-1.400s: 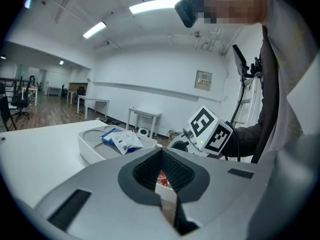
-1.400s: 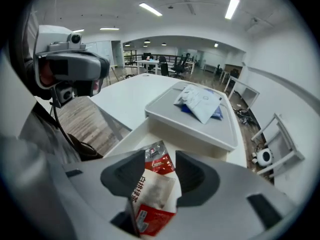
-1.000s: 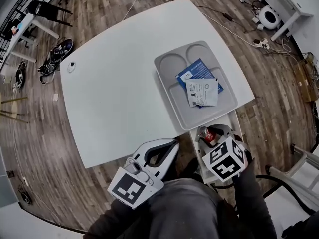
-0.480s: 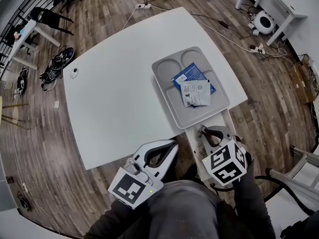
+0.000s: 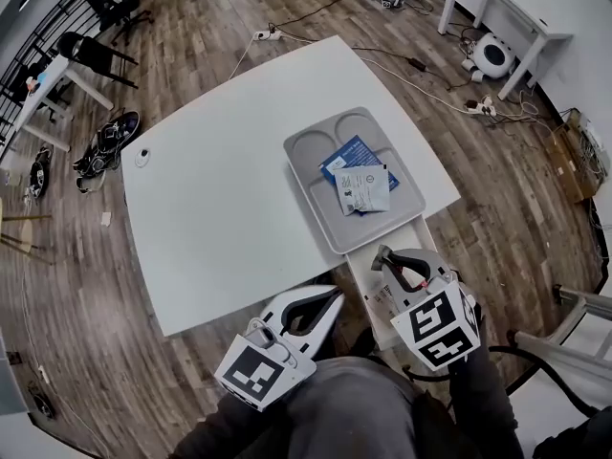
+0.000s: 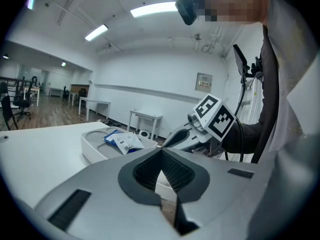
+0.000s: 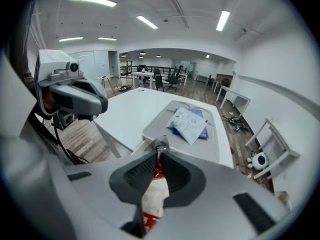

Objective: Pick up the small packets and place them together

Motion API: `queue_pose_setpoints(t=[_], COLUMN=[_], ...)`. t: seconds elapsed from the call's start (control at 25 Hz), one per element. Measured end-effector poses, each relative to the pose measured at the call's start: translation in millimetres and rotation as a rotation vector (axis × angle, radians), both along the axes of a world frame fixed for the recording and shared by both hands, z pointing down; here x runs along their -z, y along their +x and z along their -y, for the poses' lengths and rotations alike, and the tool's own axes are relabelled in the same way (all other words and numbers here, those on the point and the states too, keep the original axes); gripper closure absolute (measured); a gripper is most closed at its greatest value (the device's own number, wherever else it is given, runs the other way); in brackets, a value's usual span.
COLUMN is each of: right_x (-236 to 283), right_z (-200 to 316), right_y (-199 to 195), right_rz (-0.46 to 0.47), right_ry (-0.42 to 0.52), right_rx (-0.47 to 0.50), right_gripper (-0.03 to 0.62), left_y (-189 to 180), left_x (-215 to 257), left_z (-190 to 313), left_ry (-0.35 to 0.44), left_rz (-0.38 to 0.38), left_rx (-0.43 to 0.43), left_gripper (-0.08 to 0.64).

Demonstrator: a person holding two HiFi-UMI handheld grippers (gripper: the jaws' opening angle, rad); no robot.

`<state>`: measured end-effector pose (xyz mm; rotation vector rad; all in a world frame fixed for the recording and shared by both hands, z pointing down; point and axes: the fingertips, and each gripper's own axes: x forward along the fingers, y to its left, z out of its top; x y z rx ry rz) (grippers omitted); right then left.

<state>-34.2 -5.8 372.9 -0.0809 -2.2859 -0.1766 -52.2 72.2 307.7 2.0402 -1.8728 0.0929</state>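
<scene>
my right gripper (image 7: pixel 159 156) has its jaws nearly together, pinched on a small red-and-white packet (image 7: pixel 154 196). they have just been closing, with that packet between them. its crimped corner pokes out past my fingertips and the rest hangs down behind the pads. in the head view this gripper tilts steeply down and forward, its tips toward the tray. its marker cube (image 5: pixel 437 328) sits back near my body. it hangs over a white bin (image 5: pixel 361 280) just off the near edge of the table (image 5: pixel 210 208).

my left gripper (image 6: pixel 161 151) has its jaws shut tip to tip, and nothing is between them. i hold it closer to level, angled only a little down. it is off the near table edge, over the wood floor (image 5: pixel 96 285), just left of the right gripper. the two grippers are near each other but apart.

further out, the grey tray (image 5: pixel 306 189) rests on the table by its right edge, just beyond the bin. in its large compartment a white packet (image 5: pixel 363 189) lies partly on top of a blue packet (image 5: pixel 352 151). both are flat and touching, well ahead of my right jaws.
</scene>
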Motion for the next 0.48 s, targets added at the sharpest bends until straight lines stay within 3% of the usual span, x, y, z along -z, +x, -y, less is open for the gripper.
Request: queue_pose_setpoints(t=[0.24,0.48], right_x=[24,14], right_z=[40,65], right_y=[-54,-99], right_rz=[0.078,0.061], right_ry=[0.064,0.063], right_rx=[-0.046,-0.060], right_gripper=[0.554,0.548], left_y=[-40,-78], left_x=[-5,-17], left_z=[-5,-8], left_ry=[-0.006,-0.032], left_rz=[-0.004,-0.034], left_rx=[0.059,0.111], left_gripper=[0.569,0.569])
